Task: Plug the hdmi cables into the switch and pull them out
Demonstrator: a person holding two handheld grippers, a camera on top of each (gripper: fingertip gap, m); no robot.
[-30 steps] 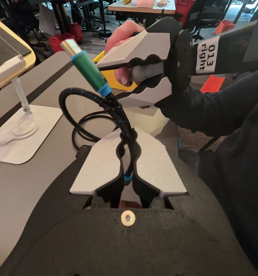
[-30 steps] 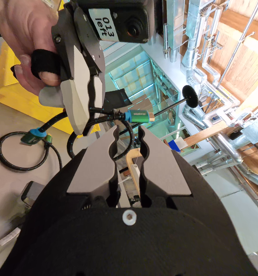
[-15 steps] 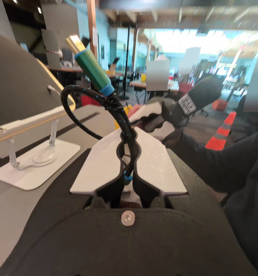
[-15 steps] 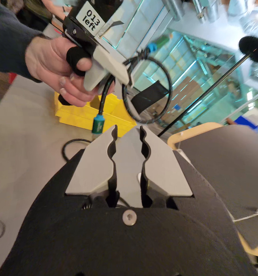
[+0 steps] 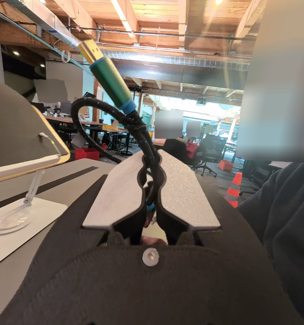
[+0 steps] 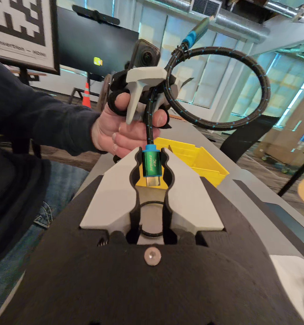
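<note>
- Two green connectors, one braided HDMI cable (image 6: 218, 84): your left gripper (image 5: 151, 158) is clamped on the cord, looped at 2 o'clock.
- Lower connector (image 6: 151, 164) hangs between your right gripper (image 6: 151, 151) fingers, jaws narrowly parted (contact unclear).
- Cord looks springy; pinch the rigid metal shell, probably slick.

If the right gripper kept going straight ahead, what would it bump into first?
Probably the green plug hanging from the braided cable. It already dangles between the right gripper fingertips, with the jaws open around it. Just beyond is the hand holding the left gripper.
</note>
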